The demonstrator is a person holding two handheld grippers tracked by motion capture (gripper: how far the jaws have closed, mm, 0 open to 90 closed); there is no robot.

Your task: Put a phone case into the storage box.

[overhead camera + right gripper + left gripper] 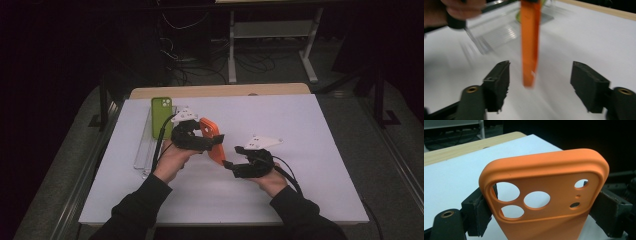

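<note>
An orange phone case (209, 129) is held above the white table, camera cut-outs at its top end. My left gripper (215, 141) is shut on it: in the left gripper view both pads (480, 210) press the case's (544, 170) long sides just below the cut-outs. My right gripper (232, 156) is open just right of the case's lower end. In the right gripper view the case (530, 37) hangs edge-on between the spread jaws (540, 82), and neither pad touches it.
A green phone case (161, 116) stands upright in a clear plastic rack (145, 150) at the table's left. The white tabletop (300, 165) ends in a wooden strip (220, 91) at the far side. Cables and desk legs lie on the floor beyond.
</note>
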